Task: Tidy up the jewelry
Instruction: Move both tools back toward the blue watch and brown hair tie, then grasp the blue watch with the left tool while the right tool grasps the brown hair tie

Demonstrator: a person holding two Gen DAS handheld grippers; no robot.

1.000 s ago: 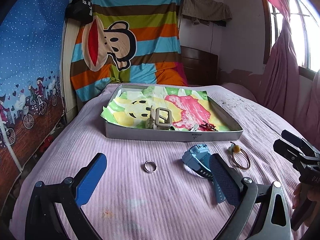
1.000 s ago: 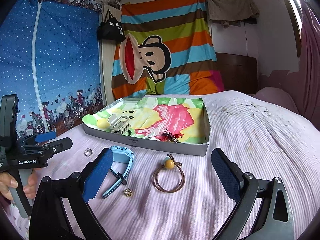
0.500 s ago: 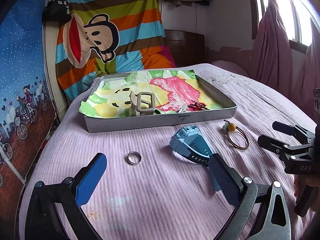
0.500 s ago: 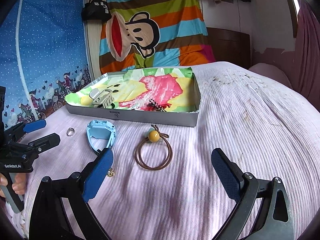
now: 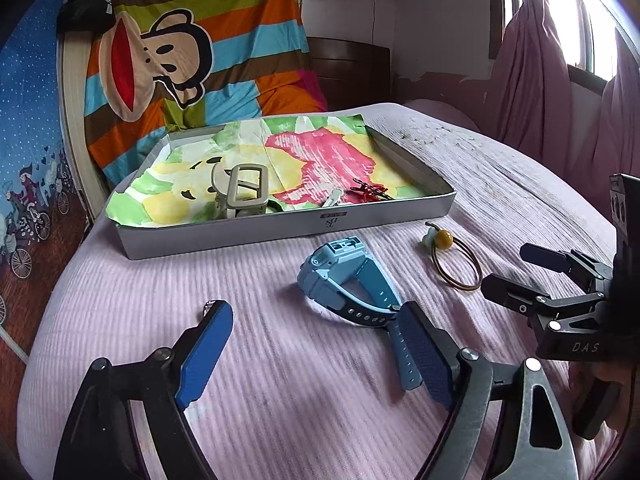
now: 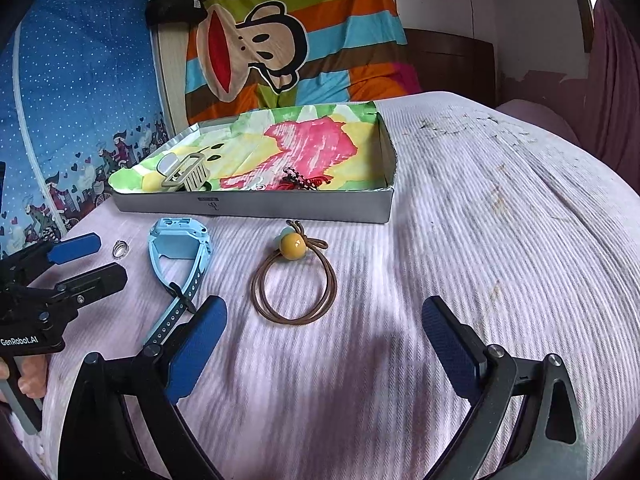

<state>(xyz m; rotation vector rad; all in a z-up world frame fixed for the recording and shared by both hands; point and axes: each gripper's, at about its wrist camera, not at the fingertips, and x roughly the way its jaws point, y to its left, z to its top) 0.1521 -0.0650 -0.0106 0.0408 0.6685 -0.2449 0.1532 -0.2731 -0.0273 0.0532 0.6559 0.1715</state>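
A bed with a ribbed lilac cover carries a grey tray lined with bright paper. In front of it lie a blue watch, a brown hair tie and a ring. A striped monkey blanket hangs behind. The left gripper and the right gripper hover with jaws wide and empty.

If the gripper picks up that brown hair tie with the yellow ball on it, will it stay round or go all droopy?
The hair tie will probably droop: its thin brown loops lie slack and uneven on the bedspread, so they look soft, not stiff. The yellow bead looks hard and glossy, so it would likely hang lowest and might slip between the pads. It seems very light.
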